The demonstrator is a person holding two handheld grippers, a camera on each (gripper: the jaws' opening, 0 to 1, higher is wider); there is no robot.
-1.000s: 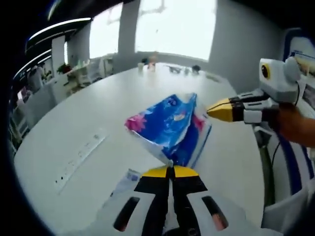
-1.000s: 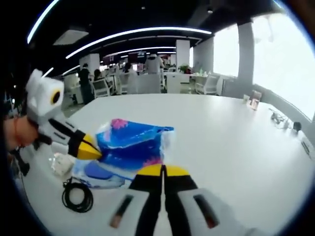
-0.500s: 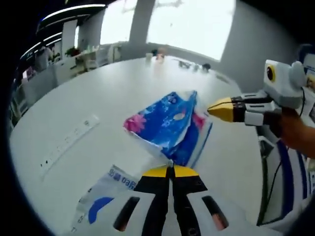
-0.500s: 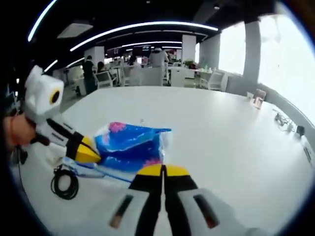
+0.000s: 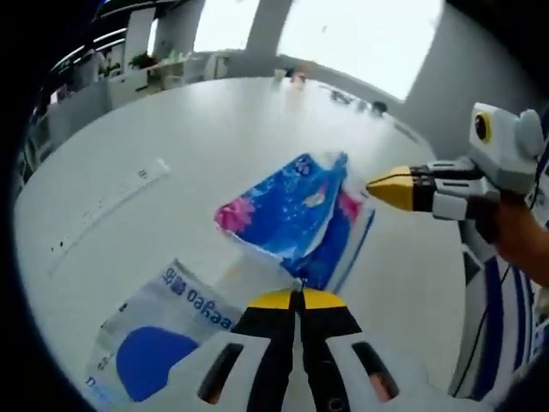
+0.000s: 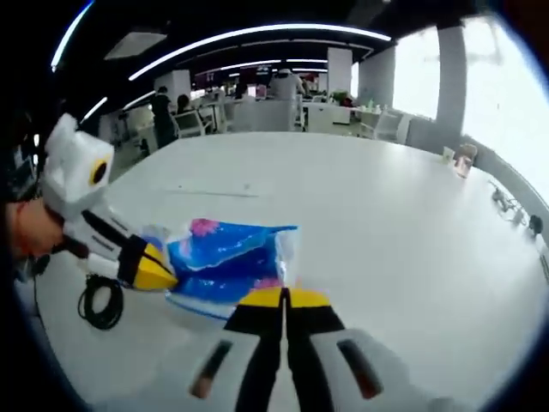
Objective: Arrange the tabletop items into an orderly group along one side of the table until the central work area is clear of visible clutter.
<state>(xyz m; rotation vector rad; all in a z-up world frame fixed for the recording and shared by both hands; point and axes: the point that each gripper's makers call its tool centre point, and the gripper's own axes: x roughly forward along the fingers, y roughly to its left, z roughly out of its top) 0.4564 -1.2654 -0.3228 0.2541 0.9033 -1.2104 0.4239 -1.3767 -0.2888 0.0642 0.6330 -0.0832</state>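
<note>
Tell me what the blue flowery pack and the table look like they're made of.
Blue pack: thin glossy plastic film, judging by its wrinkles and shine, probably wrapping something soft like tissues. Table: smooth white top with a soft sheen, likely laminate, though I can't be sure.

Open table (image 6: 377,223) beyond; black cable (image 6: 99,300) and white pouch (image 5: 159,330) obstruct nearside

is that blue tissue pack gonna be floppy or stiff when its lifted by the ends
Probably floppy: the blue tissue pack has crinkled plastic film, and the left gripper and right gripper each pinch only a thin end flap. It looks light for its size, sagging little between them. The glossy film may be slippery, so a pinched flap could slide out.
</note>
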